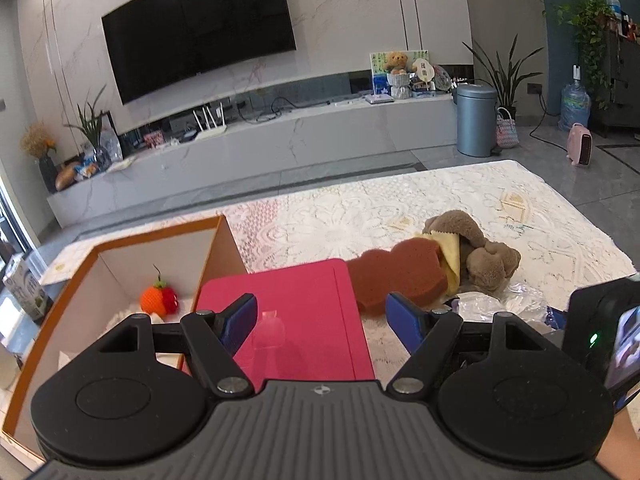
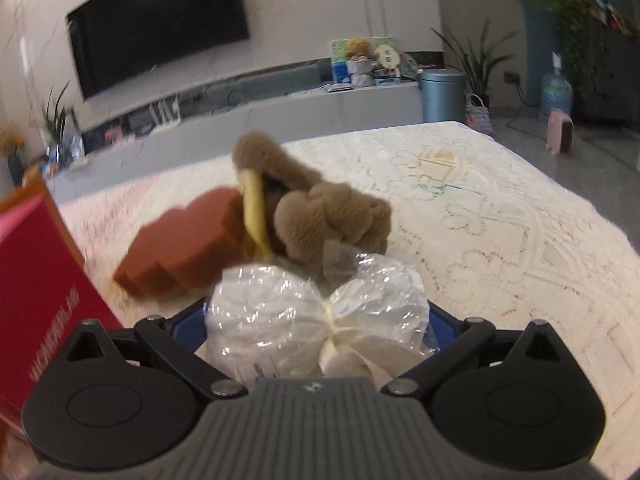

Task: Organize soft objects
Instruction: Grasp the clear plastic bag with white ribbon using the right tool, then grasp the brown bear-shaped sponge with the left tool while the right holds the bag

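Observation:
My left gripper [image 1: 322, 316] is open and empty above the red lid [image 1: 296, 316] beside the open orange-edged box [image 1: 132, 240]. An orange and red knitted fruit [image 1: 158, 300] lies inside the box. A brown sponge [image 1: 396, 276], a yellow cloth [image 1: 448, 252] and a brown plush toy [image 1: 484, 252] lie together on the lace-covered table. My right gripper [image 2: 318, 316] is shut on a white soft bundle in clear plastic [image 2: 316, 312], just in front of the sponge [image 2: 188, 248] and plush toy [image 2: 320, 212]. The bundle hides the fingertips.
The lace tablecloth [image 1: 520, 216] stretches right and back. The red lid [image 2: 36, 280] stands at the left of the right wrist view. A TV cabinet, a grey bin [image 1: 476, 120] and plants line the far wall.

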`<state>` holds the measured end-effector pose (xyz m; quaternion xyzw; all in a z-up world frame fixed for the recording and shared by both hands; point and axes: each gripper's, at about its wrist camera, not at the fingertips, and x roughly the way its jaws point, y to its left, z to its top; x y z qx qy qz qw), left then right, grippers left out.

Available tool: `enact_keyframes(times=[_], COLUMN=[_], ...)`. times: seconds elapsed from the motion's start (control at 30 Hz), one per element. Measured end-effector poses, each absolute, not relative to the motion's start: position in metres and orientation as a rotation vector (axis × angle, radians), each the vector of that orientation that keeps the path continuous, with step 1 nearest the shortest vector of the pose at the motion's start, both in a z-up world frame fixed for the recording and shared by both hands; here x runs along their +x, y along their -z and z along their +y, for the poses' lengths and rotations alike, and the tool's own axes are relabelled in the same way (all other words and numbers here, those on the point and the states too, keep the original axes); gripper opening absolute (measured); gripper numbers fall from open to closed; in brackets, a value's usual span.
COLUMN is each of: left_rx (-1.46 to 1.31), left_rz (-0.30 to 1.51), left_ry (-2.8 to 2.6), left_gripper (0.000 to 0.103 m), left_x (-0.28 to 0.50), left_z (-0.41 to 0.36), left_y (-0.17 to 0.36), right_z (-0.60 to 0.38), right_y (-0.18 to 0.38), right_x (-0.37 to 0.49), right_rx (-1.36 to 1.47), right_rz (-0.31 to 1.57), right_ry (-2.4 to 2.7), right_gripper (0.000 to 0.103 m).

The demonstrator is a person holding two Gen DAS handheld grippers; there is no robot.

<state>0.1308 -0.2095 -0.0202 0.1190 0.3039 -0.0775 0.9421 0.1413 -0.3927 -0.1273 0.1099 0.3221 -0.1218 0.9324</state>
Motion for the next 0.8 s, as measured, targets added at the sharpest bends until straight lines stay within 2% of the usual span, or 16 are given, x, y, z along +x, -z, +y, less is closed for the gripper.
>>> enact_keyframes(times=[0.13, 0.3, 0.63, 0.8], left_rx=[0.239, 0.237, 0.216, 0.408], left_rz=[0.634, 0.639, 0.752, 0.729], left_ry=[0.142, 0.118, 0.246, 0.303], left_gripper=[0.086, 0.086, 0.086, 0.086], left_x=[0.133, 0.133, 0.147, 0.156], left_z=[-0.207, -0.206, -0.21, -0.247], left_y=[0.023, 0.023, 0.007, -0.007], right_z=[-0.383, -0.392, -0.377, -0.387], right_y=[0.134, 0.131, 0.097, 0.092], right_x=[0.142, 0.137, 0.118, 0.113], right_rx=[0.141, 0.231, 0.107, 0.177], right_rz=[0.676, 0.679, 0.664, 0.66], right_ry=[0.248, 0.238, 0.224, 0.229], right_gripper=[0.101, 0.099, 0.097, 0.096])
